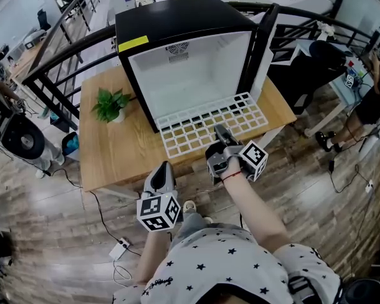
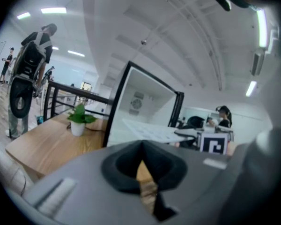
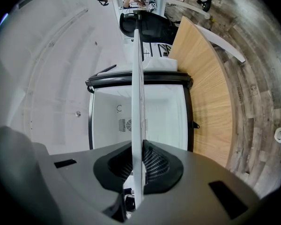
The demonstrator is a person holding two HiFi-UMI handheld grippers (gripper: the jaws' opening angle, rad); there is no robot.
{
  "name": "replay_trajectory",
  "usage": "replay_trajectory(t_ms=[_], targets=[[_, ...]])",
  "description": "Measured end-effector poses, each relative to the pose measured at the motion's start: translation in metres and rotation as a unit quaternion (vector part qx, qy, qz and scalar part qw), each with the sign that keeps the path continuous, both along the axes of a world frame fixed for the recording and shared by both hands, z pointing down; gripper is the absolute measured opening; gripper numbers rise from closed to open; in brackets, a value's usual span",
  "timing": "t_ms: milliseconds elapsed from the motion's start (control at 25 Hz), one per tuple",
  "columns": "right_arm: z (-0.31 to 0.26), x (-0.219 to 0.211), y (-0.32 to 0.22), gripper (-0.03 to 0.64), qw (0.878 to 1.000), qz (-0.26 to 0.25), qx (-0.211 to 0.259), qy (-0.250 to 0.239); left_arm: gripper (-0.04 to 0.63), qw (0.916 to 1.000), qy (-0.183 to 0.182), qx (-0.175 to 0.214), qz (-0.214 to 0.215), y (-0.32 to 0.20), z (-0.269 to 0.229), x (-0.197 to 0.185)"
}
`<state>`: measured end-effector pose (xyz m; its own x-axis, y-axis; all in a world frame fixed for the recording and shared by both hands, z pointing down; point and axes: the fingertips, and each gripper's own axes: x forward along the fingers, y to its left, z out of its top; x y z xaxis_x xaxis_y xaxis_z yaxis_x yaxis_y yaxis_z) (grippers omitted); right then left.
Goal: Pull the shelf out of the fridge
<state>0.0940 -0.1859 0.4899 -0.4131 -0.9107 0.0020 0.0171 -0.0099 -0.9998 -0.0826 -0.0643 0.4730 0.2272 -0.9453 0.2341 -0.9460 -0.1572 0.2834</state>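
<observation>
A black mini fridge (image 1: 183, 30) stands open on a wooden table (image 1: 117, 154). Its white grid shelf (image 1: 206, 124) sticks out of the opening, its front edge reaching the table's near edge. My right gripper (image 1: 220, 135) is shut on the middle of that front edge. In the right gripper view the shelf (image 3: 137, 78) runs edge-on between the pads of the right gripper (image 3: 137, 172) toward the fridge's white inside (image 3: 164, 121). My left gripper (image 1: 163, 173) hangs lower, just off the table's near edge, shut and holding nothing. Ahead of the left gripper (image 2: 141, 165) are the fridge (image 2: 140, 102) and shelf (image 2: 150, 131).
A small potted plant (image 1: 111, 104) sits on the table left of the fridge. The fridge door (image 1: 264, 49) stands swung open at the right. Dark railings (image 1: 57, 49) run behind the table. A person (image 1: 373, 94) stands at the far right, and cables (image 1: 117, 249) lie on the floor.
</observation>
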Motion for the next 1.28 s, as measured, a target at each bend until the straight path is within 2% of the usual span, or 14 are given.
replay_trajectory(t_ms=[560,1280], targets=[[0.000,0.028,0.046,0.038,1.000,-0.008,0.018,0.014,0.006,0.9999,-0.001,0.004,-0.010,0.033,0.006,0.013],[-0.003,0.034,0.055,0.038,1.000,-0.011,0.018,0.012,0.006,0.9995,0.009,0.006,-0.030,0.035,0.005,0.011]])
